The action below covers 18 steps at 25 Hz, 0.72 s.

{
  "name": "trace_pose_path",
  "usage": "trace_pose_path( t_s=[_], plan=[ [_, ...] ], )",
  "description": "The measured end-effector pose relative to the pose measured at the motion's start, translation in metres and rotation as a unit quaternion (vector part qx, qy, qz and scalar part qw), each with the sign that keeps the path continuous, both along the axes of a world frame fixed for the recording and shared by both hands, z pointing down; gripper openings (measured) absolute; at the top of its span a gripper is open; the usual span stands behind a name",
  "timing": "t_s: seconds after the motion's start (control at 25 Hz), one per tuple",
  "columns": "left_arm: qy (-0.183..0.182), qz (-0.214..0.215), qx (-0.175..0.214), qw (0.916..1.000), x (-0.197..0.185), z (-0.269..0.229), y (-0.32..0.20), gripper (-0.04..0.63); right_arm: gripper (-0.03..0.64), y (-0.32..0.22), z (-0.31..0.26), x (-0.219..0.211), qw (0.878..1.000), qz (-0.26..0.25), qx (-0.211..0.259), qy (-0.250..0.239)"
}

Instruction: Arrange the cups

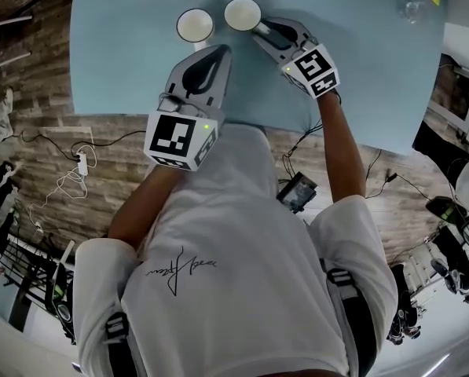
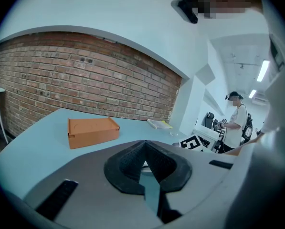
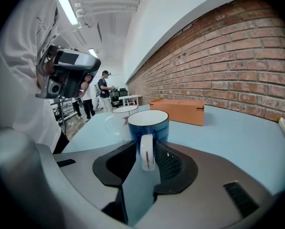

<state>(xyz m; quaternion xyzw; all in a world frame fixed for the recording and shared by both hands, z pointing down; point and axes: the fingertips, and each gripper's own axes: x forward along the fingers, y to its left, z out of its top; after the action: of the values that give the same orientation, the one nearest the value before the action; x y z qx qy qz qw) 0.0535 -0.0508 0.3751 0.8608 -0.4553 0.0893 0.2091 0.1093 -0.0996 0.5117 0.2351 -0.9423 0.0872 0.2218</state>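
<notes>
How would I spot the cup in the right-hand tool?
On the light blue table, by the orange cardboard box, stand two cups. Yours is the glossy blue mug, white inside, its handle between the right gripper's jaws; the neighbouring cup is pale.

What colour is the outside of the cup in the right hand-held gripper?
The cup is dark blue outside; the right gripper view shows it best.

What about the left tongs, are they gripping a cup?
No, the left tongs are closed on each other with nothing between them.
</notes>
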Motion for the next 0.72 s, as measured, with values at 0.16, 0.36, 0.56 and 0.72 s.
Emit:
trace_pose_path(
  t_s=[0.16,0.36,0.56,0.72],
  plan=[
    [-0.001,-0.004,-0.003,1.0,-0.005,0.002,0.0,0.006,0.126,-0.003,-0.001,-0.005,0.999,0.024,0.003,-0.02],
    [-0.002,-0.006,-0.003,1.0,-0.008,0.003,0.001,0.006,0.085,-0.001,-0.003,-0.009,0.998,0.046,0.004,-0.037],
    [-0.001,-0.008,-0.002,1.0,-0.01,0.0,0.003,0.006,0.08,0.001,-0.006,-0.011,0.998,0.056,0.009,-0.039],
    [-0.001,-0.008,0.0,1.0,-0.012,0.0,0.004,0.006,0.077,0.0,-0.005,-0.011,0.997,0.068,0.017,-0.034]
  ],
)
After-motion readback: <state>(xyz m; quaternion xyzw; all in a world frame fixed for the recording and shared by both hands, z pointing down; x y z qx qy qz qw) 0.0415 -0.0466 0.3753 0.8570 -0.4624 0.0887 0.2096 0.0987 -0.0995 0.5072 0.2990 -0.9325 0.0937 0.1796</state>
